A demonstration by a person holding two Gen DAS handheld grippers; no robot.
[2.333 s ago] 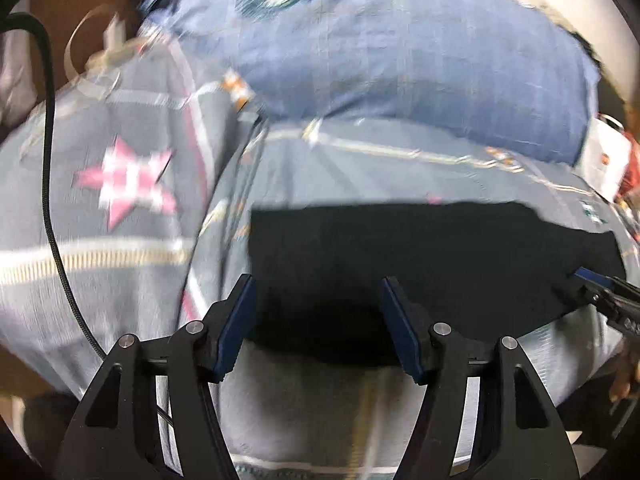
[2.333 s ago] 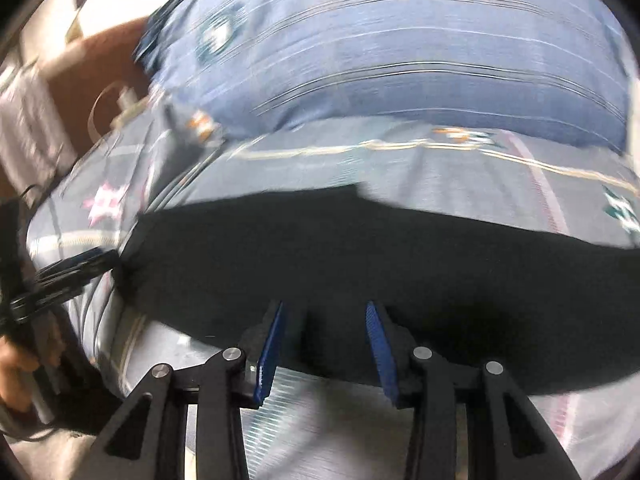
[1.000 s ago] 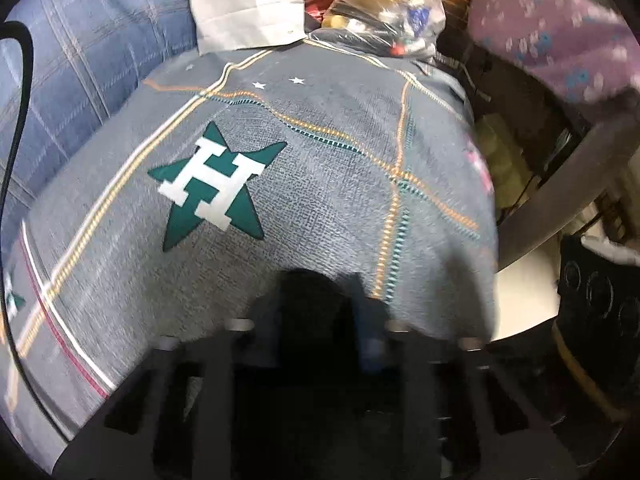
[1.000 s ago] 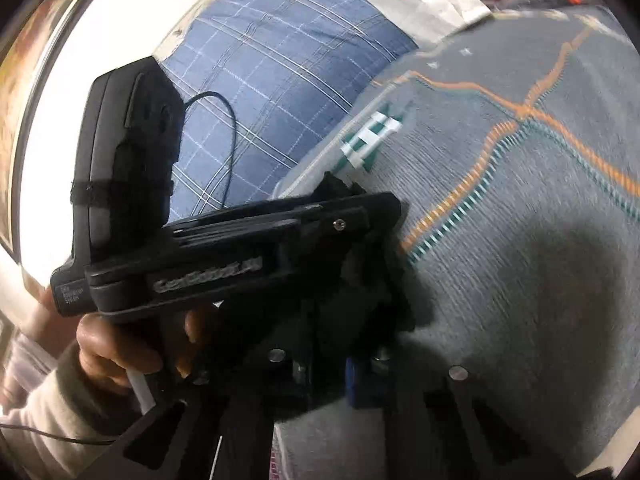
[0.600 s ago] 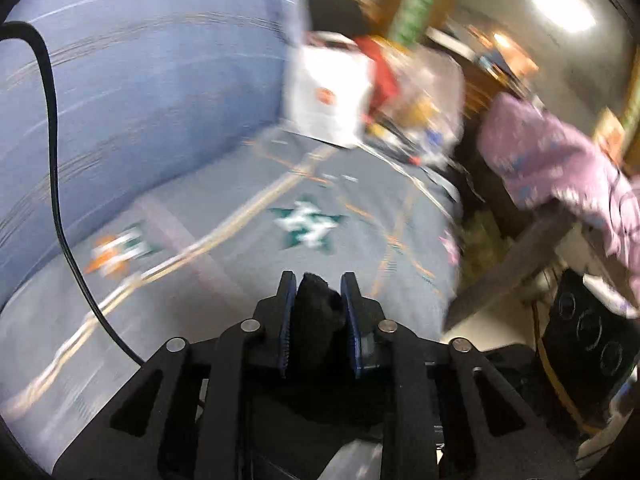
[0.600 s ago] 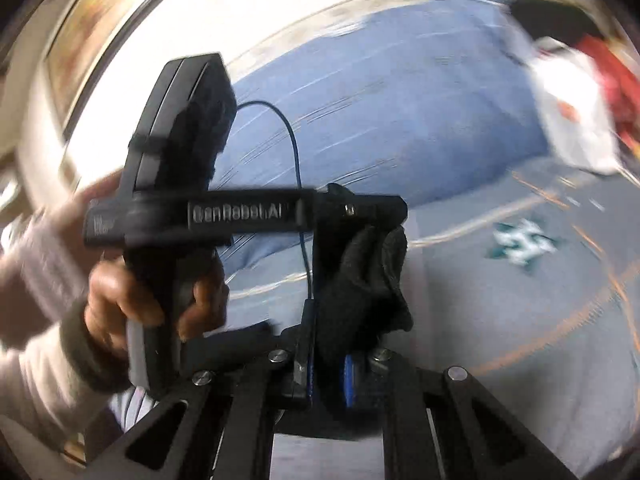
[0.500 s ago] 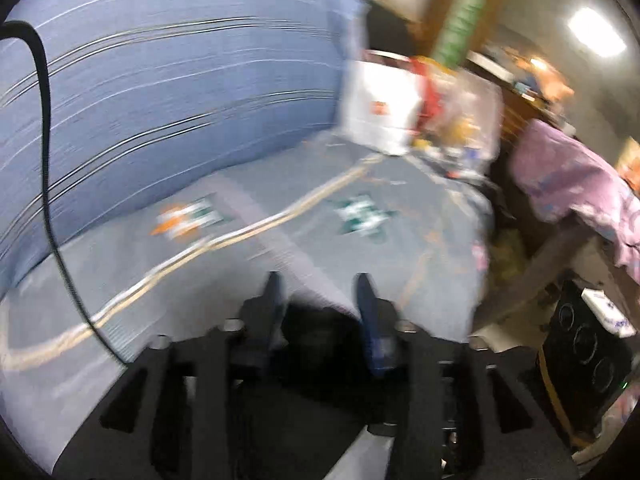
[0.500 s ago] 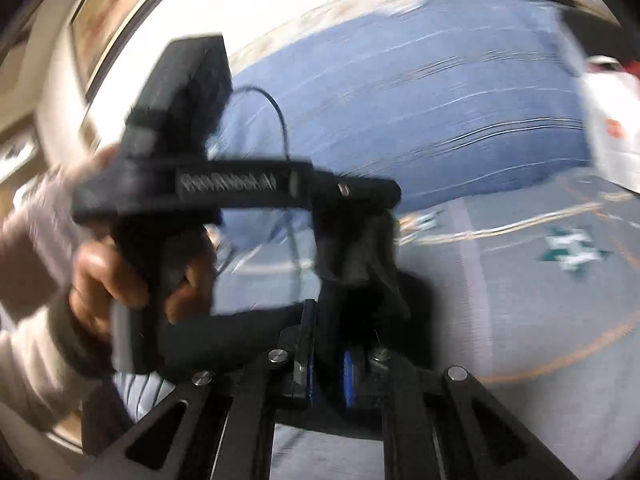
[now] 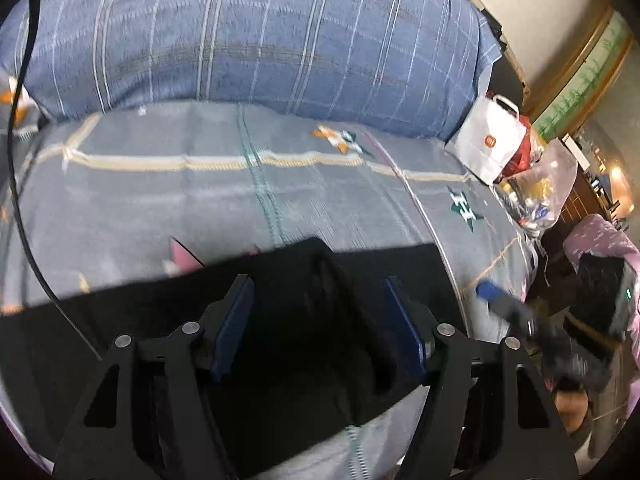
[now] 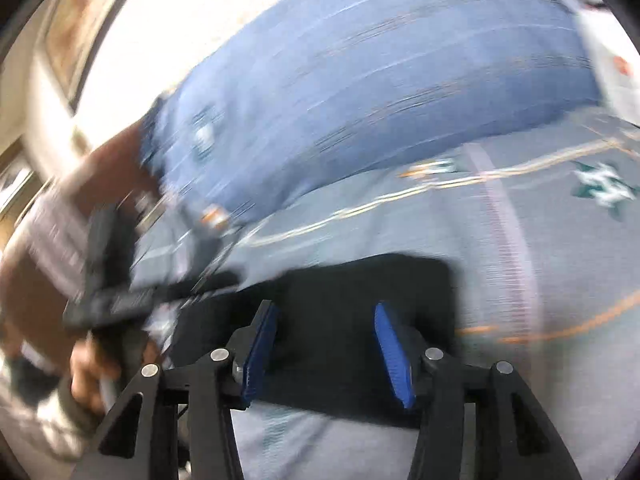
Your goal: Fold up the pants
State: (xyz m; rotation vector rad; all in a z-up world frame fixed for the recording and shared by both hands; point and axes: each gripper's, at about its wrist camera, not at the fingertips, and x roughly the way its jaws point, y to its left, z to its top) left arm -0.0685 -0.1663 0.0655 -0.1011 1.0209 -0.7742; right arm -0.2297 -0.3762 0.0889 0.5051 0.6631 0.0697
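The black pants (image 9: 304, 312) lie flat on the grey bedspread, a doubled layer on top with its folded edge toward the pillow. My left gripper (image 9: 316, 320) is open and empty just above the folded cloth. My right gripper (image 10: 324, 344) is open and empty above the right part of the pants (image 10: 360, 300). The right gripper also shows blurred at the right edge of the left wrist view (image 9: 504, 304). The left gripper and its hand show blurred in the right wrist view (image 10: 120, 296).
A blue plaid pillow (image 9: 260, 36) lies across the back of the bed. A white paper bag (image 9: 490, 144) and clear plastic bags (image 9: 536, 196) stand at the bed's far right. The grey bedspread (image 9: 160, 208) has star patches. A black cable (image 9: 16, 184) hangs at left.
Both grippers were shut on the pants' end, carrying it across the bed. They have now let go and opened, and the pants lie folded over beneath them.
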